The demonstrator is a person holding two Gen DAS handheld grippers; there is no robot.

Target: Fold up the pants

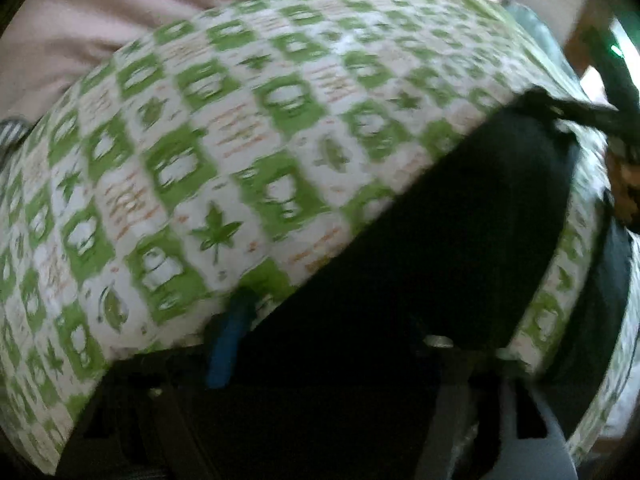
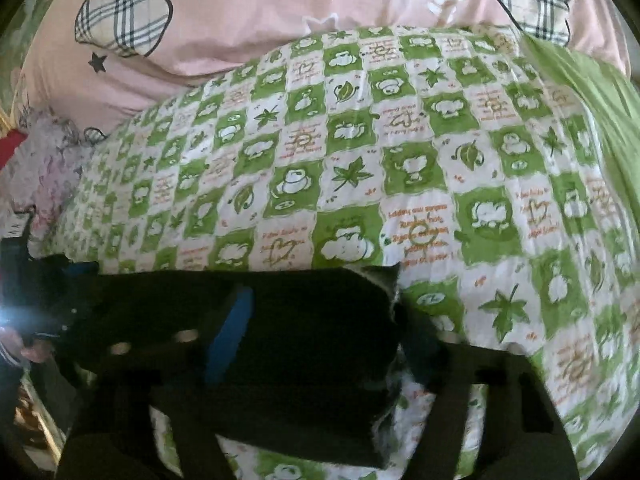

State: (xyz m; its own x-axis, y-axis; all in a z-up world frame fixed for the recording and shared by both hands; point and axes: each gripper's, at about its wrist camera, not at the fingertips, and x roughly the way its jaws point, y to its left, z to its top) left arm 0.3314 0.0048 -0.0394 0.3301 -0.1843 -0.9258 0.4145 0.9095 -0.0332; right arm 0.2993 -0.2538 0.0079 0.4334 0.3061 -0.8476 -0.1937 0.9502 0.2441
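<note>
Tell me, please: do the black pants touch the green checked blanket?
Touching. In the right wrist view the pants lie flat on the blanket, with no gap at their top edge.

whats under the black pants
The black pants lie on a green and white checked quilt, which shows on all sides of them. The patch of quilt directly beneath is covered, so anything lying there cannot be seen.

Home bedroom, bed under green-and-white checked quilt (image 2: 360, 184), pink plaid-patch bedding (image 2: 248, 20) behind it
</note>
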